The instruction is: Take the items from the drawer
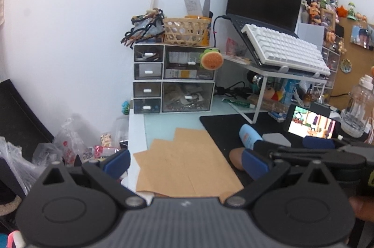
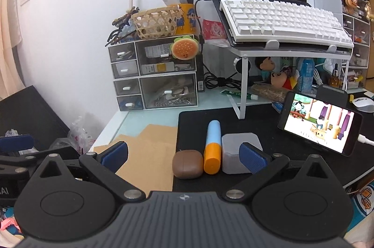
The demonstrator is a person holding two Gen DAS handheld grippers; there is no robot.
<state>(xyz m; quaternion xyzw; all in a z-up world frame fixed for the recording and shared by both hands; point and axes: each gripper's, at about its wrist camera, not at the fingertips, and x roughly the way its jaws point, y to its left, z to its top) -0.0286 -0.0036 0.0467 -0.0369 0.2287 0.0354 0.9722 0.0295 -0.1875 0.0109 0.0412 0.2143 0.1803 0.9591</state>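
Nearest, left gripper (image 1: 185,162) with jaws wide apart and empty, over brown paper sheets (image 1: 184,164) at the desk's corner. Right gripper (image 2: 183,158) likewise spread and empty, just above a black mat (image 2: 257,131). On that mat, side by side: brown oval case (image 2: 188,164), blue-and-orange tube (image 2: 213,147), grey block (image 2: 238,152); all plain in the right view, half hidden behind a fingertip in the left. Beyond, a phone (image 2: 319,123) playing a cartoon. Farther back against the wall, the clear drawer unit (image 1: 174,78), every drawer seemingly shut, though blurred. Burger toy (image 1: 211,59) clipped on its upper right. White keyboard (image 2: 282,19) on a raised stand.
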